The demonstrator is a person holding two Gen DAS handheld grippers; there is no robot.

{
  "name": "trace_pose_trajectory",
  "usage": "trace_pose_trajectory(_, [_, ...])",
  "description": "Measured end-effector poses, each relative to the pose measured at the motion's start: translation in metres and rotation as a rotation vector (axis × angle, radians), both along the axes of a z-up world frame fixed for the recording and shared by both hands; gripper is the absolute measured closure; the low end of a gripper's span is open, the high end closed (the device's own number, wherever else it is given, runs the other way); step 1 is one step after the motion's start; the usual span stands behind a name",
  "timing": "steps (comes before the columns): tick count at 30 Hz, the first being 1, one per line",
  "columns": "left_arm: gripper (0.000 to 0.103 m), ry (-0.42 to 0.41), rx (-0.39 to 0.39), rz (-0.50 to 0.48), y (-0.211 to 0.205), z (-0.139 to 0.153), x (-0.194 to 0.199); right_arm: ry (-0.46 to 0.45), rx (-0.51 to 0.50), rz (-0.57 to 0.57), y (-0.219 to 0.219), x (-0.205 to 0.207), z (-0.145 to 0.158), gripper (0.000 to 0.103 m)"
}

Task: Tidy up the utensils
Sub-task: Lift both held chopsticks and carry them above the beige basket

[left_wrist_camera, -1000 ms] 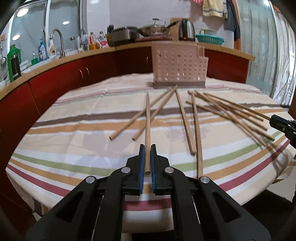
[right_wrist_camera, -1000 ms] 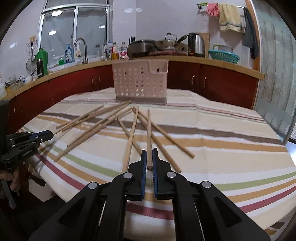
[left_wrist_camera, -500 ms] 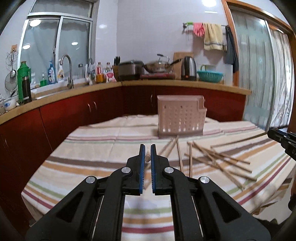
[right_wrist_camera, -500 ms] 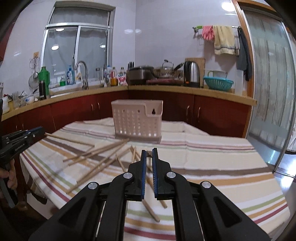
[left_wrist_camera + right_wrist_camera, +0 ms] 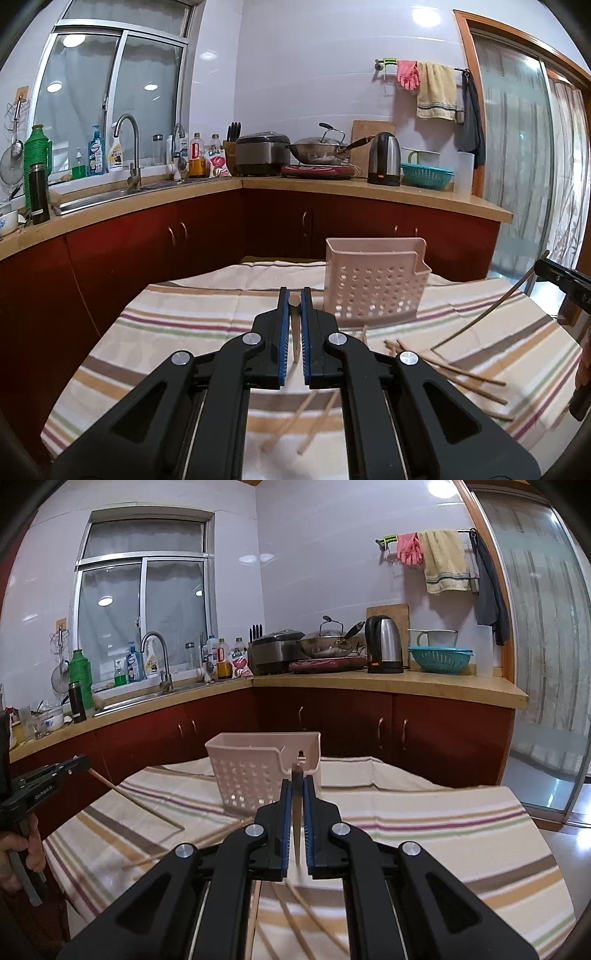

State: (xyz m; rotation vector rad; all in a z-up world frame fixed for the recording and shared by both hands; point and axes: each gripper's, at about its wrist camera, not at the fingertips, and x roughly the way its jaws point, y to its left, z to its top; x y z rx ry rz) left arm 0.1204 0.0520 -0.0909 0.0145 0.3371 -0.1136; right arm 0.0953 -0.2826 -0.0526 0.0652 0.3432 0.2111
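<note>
since a second ago both grippers have come up off the striped tablecloth (image 5: 177,325), each carrying one chopstick, and both cameras now look across the kitchen instead of down at the table.

left gripper (image 5: 294,295): jaws narrow, pinched on a thin pale wooden chopstick (image 5: 295,332). from its own camera the stick is nearly end-on between the blue pads. the right camera shows it better: long axis slanting from the gripper, at the near left, down and rightward, its free end low over the cloth.

right gripper (image 5: 296,775): jaws narrow, clamped on a second wooden chopstick (image 5: 296,805), top end poking just above the fingertips. in the left camera it hangs from the gripper at the far right, long axis running down and to the left, lower tip close above the table.

pale pink perforated plastic utensil holder (image 5: 373,291) stands upright at the far side of the table, open top up. loose chopsticks (image 5: 461,373) lie scattered on the cloth nearer than it.

risks, as i judge them:
- each stick is held near one end, so it may pivot in the pads.
- neither stick is vertical; a tip could catch the holder's rim or push the light holder over.
- a trailing tip could sweep the loose sticks off the table.
- two sticks converging on one opening could cross or knock each other.
</note>
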Motion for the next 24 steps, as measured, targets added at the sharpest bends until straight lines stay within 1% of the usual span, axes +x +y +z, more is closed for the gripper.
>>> trace_pose_trajectory(7, [0.097, 0.007, 0.004, -0.014, -0.001, 0.010, 0.026, -0.012, 0.009, 0.015, 0.004, 0.019, 0.010, 0.096])
trace_pose_trajectory(13, [0.097, 0.010, -0.019, -0.046, -0.003, 0.028, 0.037, -0.019, 0.038, 0.027, 0.000, 0.027, 0.032, 0.096])
trace_pose_trajectory(18, [0.097, -0.016, -0.031, -0.085, -0.009, 0.056, 0.040, -0.037, 0.043, 0.036, -0.003, 0.035, 0.056, 0.096])
trace_pose_trajectory(24, [0.097, -0.041, -0.041, -0.152, -0.022, 0.094, 0.050, -0.048, 0.053, 0.061, -0.004, 0.050, 0.083, 0.096])
